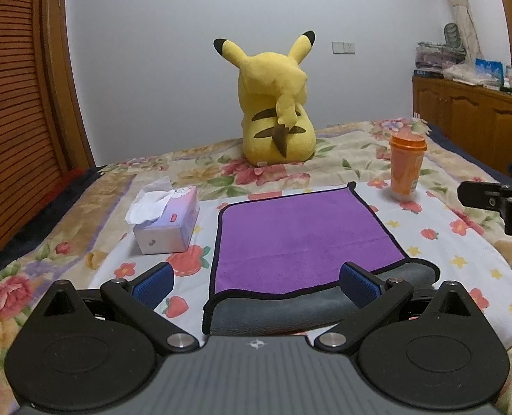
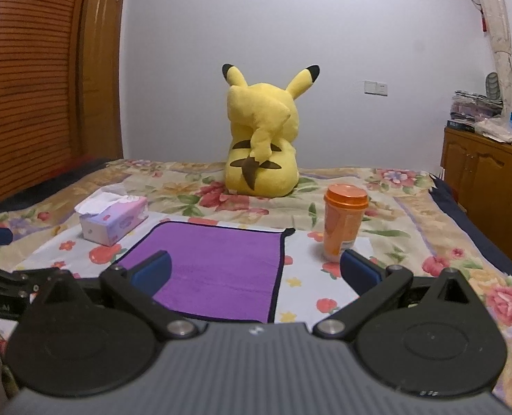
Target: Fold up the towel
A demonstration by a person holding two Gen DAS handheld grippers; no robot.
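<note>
A purple towel [image 1: 301, 238] with a dark hem lies on the flowered bedspread. Its purple part lies folded over a grey underside [image 1: 290, 311] that shows along the near edge. My left gripper [image 1: 256, 282] is open and empty, its blue pads either side of that near edge, just above it. In the right wrist view the towel [image 2: 218, 269] lies flat ahead. My right gripper [image 2: 256, 269] is open and empty over the towel's near right part. The right gripper also shows at the right edge of the left wrist view [image 1: 498, 204].
A tissue box [image 1: 166, 221] stands left of the towel. An orange lidded cup [image 1: 406, 166] stands at the towel's far right; it also shows in the right wrist view [image 2: 344, 224]. A yellow plush toy [image 1: 276, 110] sits behind. Wooden wardrobe left, cabinet [image 1: 470, 121] right.
</note>
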